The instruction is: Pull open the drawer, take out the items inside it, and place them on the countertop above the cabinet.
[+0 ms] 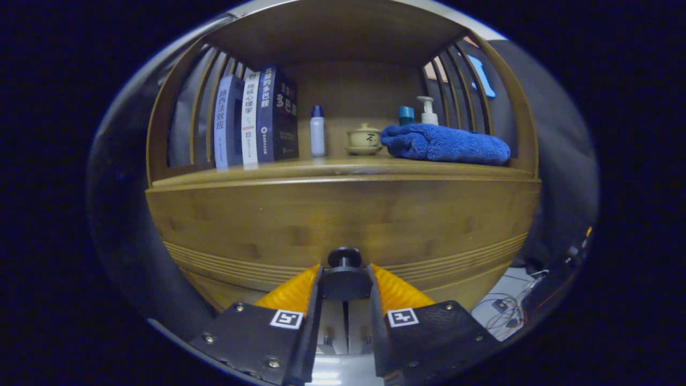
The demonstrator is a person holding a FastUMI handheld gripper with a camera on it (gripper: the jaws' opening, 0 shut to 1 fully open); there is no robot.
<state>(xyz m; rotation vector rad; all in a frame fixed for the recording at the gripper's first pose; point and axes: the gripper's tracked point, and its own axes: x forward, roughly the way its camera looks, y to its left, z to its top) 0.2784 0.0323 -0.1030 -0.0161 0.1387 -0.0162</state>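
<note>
Drawer knob [344, 257]: small, dark, round, mushroom-shaped, sitting low on the drawer front [343, 225], right between the fingers. Tool [345, 279] is closing in on it, ribbed pads [394, 289] flanking the knob on both sides and seemingly pressing its stem, though the actual contact is hidden behind the knob's cap, so the grip is likely, not certain.

Step in hand: the first one, taking hold of the knob. Drawer is looking flush with the cabinet, not yet pulled. Next move is calling for a straight, level pull back along the fingers; a smooth round knob may slip if the squeeze is light.

Drawer front: honey-coloured bamboo or wood, matte grain, grooved bands along its lower part.

Desk [343, 170] above: same wood, carrying upright books [254, 120], a slim white bottle with blue cap [317, 131], a lidded ceramic cup on its saucer [364, 138], a folded blue plush towel [445, 145], a pump dispenser [427, 110] behind it. Slatted side panels [455, 80] are framing the shelf.
</note>
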